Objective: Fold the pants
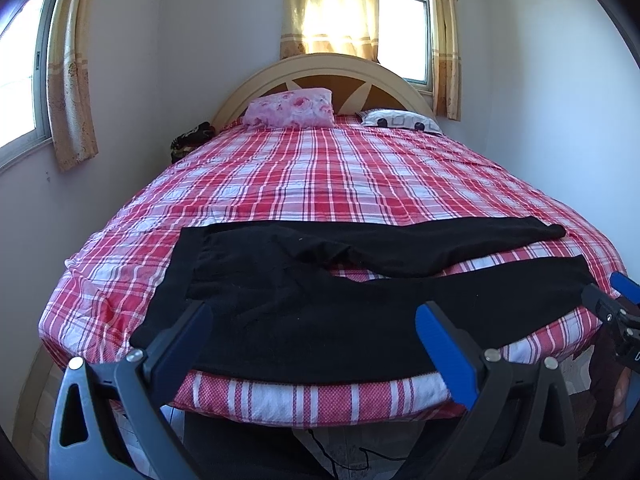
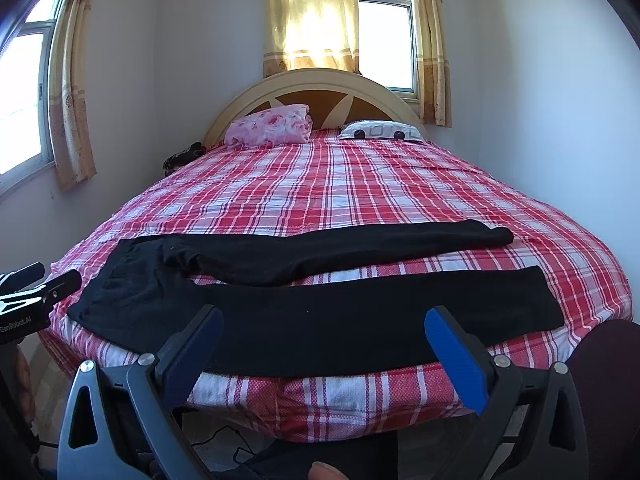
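Both tools hang spread apart and empty before the foot of the bed (image 2: 360, 184): the left tool (image 1: 314, 322) near the waistband, the right tool (image 2: 324, 326) over the nearer leg. Black pants (image 2: 312, 316) lie flat across the plaid cover, waist at left, legs parted toward the right.

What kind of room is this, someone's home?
Most likely a home bedroom: a bed with a plaid sheet and arched headboard, two pillows, and curtained windows. Black pants lie spread across the bed's near end.
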Demonstrator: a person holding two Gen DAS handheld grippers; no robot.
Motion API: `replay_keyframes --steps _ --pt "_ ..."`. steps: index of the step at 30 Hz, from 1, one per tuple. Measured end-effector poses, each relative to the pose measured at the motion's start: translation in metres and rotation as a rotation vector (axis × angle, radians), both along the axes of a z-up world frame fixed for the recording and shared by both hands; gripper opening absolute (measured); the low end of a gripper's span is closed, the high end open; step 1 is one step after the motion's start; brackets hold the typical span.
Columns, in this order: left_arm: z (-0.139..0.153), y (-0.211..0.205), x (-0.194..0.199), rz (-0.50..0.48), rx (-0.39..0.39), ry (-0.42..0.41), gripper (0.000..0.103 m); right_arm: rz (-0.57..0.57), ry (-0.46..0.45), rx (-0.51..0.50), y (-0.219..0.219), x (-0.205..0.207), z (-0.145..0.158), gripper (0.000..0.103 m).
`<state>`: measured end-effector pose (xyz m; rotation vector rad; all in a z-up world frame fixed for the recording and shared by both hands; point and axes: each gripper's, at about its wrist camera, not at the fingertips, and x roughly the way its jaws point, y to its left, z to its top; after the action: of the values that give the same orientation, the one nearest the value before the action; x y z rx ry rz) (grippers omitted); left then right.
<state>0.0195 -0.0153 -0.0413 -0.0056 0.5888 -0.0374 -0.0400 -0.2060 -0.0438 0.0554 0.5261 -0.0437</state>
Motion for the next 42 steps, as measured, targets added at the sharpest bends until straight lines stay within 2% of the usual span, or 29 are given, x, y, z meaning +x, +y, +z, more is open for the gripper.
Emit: replay_keyframes --steps 5,9,13,15,17,21,26,32,34,37,39,41,42 --pt "-0.025 0.011 0.025 0.009 0.049 0.044 0.103 0.038 -0.009 0.011 -0.003 0.002 -0.009 0.102" --pt "-0.042 0.054 0.061 0.079 0.047 0.085 0.103 0.055 0.021 0.021 -0.012 0.014 -0.026 0.102" --pt "-0.048 0.117 0.113 0.159 -0.049 0.124 0.102 0.016 0.058 0.067 -0.03 0.025 -0.046 0.102" --pt "-0.05 0.134 0.141 0.167 -0.023 0.139 0.102 0.004 0.068 0.091 -0.038 0.029 -0.052 0.102" --pt "-0.054 0.149 0.175 0.153 0.002 0.19 0.102 -0.002 0.081 0.087 -0.044 0.034 -0.057 0.102" --pt "-0.069 0.178 0.237 0.178 0.004 0.283 0.093 -0.035 0.091 0.06 -0.063 0.047 -0.061 0.102" --pt "-0.089 0.193 0.284 0.189 -0.03 0.373 0.074 -0.12 0.095 0.032 -0.096 0.064 -0.056 0.102" --pt "-0.115 0.197 0.31 0.163 -0.067 0.454 0.074 -0.161 0.113 0.044 -0.13 0.09 -0.055 0.102" --pt "-0.118 0.196 0.31 0.152 -0.06 0.444 0.074 -0.176 0.109 0.052 -0.143 0.098 -0.054 0.102" --pt "-0.12 0.201 0.306 0.124 -0.083 0.437 0.073 -0.202 0.117 0.074 -0.166 0.11 -0.051 0.092" --pt "-0.121 0.206 0.305 0.114 -0.115 0.439 0.07 -0.229 0.135 0.083 -0.184 0.121 -0.049 0.073" --pt "-0.119 0.21 0.304 0.118 -0.121 0.438 0.057 -0.263 0.147 0.103 -0.209 0.133 -0.047 0.07" --pt "-0.118 0.209 0.303 0.113 -0.117 0.439 0.055 -0.289 0.152 0.121 -0.227 0.141 -0.044 0.07"
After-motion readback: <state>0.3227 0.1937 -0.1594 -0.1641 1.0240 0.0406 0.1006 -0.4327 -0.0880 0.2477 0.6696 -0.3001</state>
